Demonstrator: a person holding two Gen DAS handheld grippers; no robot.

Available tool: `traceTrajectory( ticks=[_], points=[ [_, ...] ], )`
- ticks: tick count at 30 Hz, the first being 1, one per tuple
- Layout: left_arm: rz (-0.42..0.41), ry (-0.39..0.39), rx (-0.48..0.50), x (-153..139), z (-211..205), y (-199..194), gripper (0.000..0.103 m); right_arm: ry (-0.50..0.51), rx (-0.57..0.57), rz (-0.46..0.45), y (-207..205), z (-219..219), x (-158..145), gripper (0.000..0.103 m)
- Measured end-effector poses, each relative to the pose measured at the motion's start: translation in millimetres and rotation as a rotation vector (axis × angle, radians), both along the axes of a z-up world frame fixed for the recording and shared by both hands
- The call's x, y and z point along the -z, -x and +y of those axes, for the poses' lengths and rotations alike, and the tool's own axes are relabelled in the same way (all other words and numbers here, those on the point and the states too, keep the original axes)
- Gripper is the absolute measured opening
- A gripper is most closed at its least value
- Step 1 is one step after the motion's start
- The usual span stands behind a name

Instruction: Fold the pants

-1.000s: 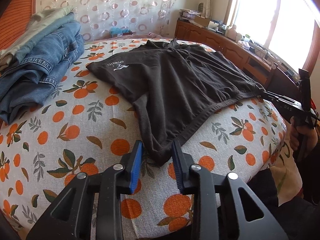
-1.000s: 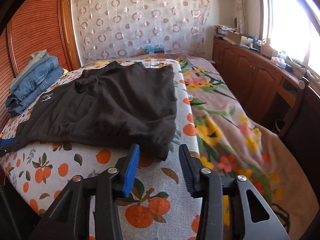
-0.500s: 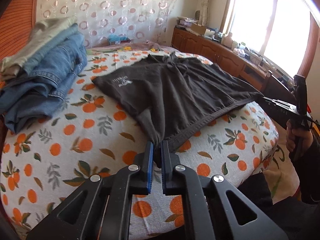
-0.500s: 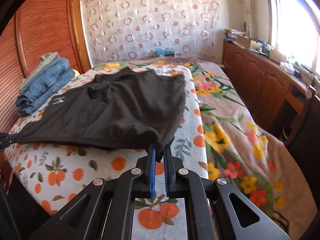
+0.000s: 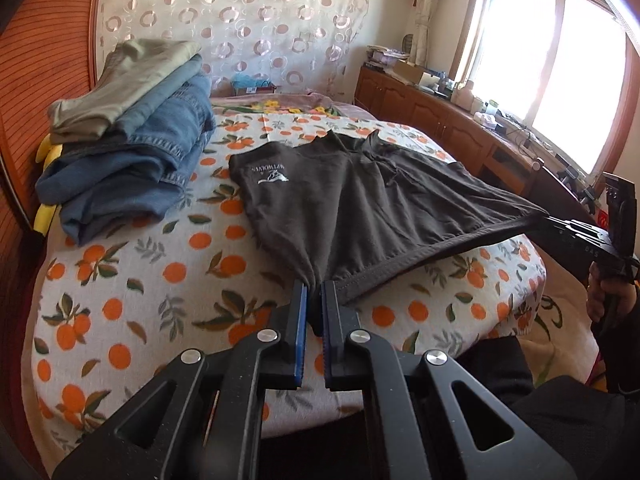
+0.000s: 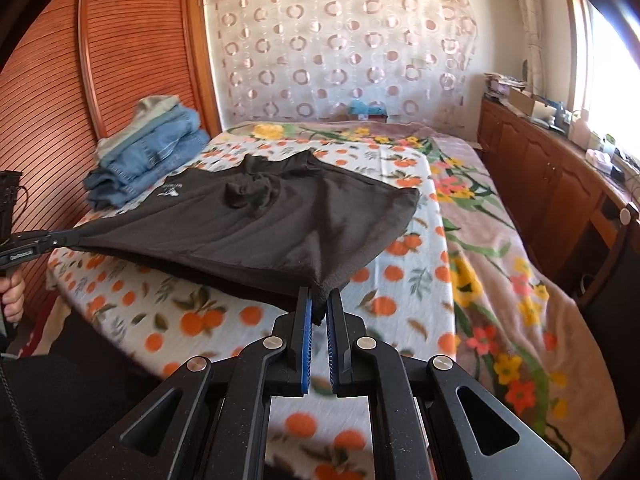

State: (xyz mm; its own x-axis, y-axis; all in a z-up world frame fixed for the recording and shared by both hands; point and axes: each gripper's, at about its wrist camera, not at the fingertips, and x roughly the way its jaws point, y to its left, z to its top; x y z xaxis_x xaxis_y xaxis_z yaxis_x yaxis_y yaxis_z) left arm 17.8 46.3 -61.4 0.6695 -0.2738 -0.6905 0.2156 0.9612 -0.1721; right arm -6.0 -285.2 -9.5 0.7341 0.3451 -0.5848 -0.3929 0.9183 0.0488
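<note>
Pants (image 5: 360, 208): dark brown, short-legged, with a white logo (image 5: 269, 174) near one hem, spread on the orange-print sheet (image 5: 132, 280) of the bed. The waistband edge is lifted clear of the sheet and stretched taut between the two grippers; the leg ends rest on the sheet farther from the cameras.

Left gripper (image 5: 315, 300): the blue-padded jaws are closed onto one corner of the waistband. Fabric bunches into a narrow pinch between the pads, and the stitched waistband hem runs from this pinch toward the right.

Right gripper (image 6: 319, 305): the jaws are likewise clamped on the opposite waistband corner, with a small fold of dark cloth held between the pads. In the left wrist view this gripper appears at the far right, with a hand around its handle.

Beyond the pants, at the left side of the bed against the ribbed wooden panel (image 6: 120, 60), lies a stack of folded clothes (image 5: 132, 136): blue denim below, a pale green garment on top. A floral blanket (image 6: 500, 260) covers the right part of the bed. A wooden cabinet (image 6: 552, 184) runs along the window wall, with small items on top. A patterned curtain (image 6: 344, 44) hangs at the head of the bed.
</note>
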Motion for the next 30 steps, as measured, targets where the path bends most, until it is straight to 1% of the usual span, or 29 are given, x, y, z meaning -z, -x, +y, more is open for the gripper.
traceTrajectory(
  ticks=[4,8,16,18,21,23,24,25,26,27,28,30],
  points=[
    [0.042,0.006,-0.001,11,4,9,0.007,0.026,-0.017,0.023,15,6,-2,0.007],
    [0.05,0.002,0.005,17,0,15,0.007,0.016,-0.004,0.049,19,7,-1,0.007],
    [0.023,-0.026,0.009,11,-4,20,0.008,0.008,0.006,0.052,28,17,-11,0.007],
    [0.012,-0.038,0.011,8,-5,21,0.011,0.015,0.009,0.047,30,18,-12,0.01],
    [-0.007,-0.052,0.0,4,-5,21,0.02,0.019,0.011,0.037,34,19,-12,0.011],
    [-0.017,-0.055,-0.012,2,-4,20,0.03,0.02,0.016,0.028,35,18,-13,0.011],
    [-0.027,-0.054,-0.022,1,-2,20,0.043,0.018,0.019,0.025,35,18,-13,0.011],
    [-0.037,-0.051,-0.027,0,-1,20,0.051,0.018,0.024,0.022,34,18,-13,0.011],
    [-0.044,-0.046,-0.028,-1,0,19,0.054,0.019,0.031,0.02,34,17,-12,0.011],
    [-0.047,-0.048,-0.032,-2,0,18,0.067,0.019,0.038,0.018,33,15,-11,0.011],
    [-0.056,-0.057,-0.044,-3,0,17,0.082,0.015,0.042,0.017,33,15,-10,0.011],
    [-0.078,-0.065,-0.052,-5,1,15,0.084,0.008,0.047,0.016,31,16,-9,0.011]
  ],
)
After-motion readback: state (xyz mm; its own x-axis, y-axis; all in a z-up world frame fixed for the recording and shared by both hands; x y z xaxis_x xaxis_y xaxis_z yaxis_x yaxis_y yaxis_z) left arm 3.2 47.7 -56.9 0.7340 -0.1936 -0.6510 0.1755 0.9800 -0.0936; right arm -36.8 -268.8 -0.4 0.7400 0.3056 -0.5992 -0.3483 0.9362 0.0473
